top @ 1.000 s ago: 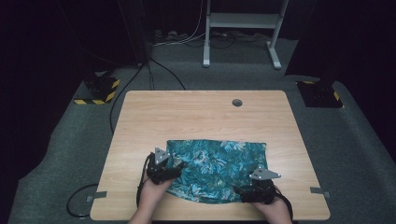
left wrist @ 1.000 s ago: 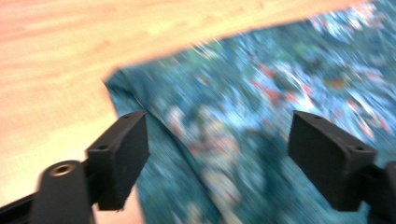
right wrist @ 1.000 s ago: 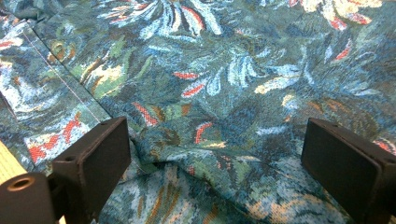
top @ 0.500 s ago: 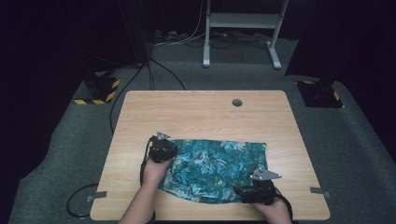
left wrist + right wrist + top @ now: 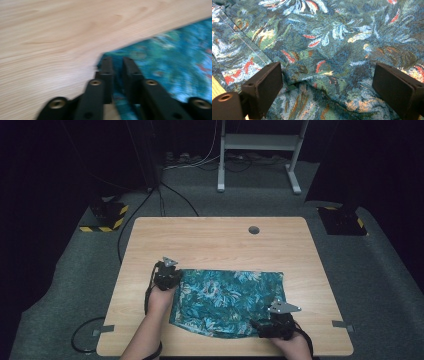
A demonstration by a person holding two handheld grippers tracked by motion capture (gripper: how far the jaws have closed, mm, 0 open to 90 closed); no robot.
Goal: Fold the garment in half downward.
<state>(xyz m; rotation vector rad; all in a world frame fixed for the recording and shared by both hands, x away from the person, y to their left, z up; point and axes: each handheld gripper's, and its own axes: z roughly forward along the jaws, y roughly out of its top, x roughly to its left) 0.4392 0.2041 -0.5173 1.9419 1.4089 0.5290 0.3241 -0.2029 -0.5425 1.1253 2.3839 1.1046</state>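
Moved since a second ago: left gripper [image 5: 167,276] slid up the cloth's left side, from near the front-left corner to the far-left corner; right gripper [image 5: 274,326] hasn't budged.

Cloth: teal leaf-print fabric [image 5: 230,296], spread flat on the near half of the wooden table [image 5: 210,240], front edge close to the table's near edge.

Left gripper: jaws have just been closing, then eased a touch wider. In the left gripper view the two black fingers [image 5: 107,72] sit close together with the cloth's corner [image 5: 117,57] between them. Picture's blurry, but it looks like they're pinching that corner.

Right gripper: parked over the cloth's front-right part. Its own view shows both pads [image 5: 265,82] spread wide, with rumpled fabric [image 5: 329,50] lying between them and nothing clamped.

Hands: person's left hand [image 5: 159,297] comes in from the bottom edge along the cloth's left side, right hand [image 5: 292,345] at the bottom right.

Table extras: small round hole [image 5: 254,229] near the far edge, well apart from the cloth.

Floor: grey carpet with a black cable [image 5: 82,340] looping at the table's left front.
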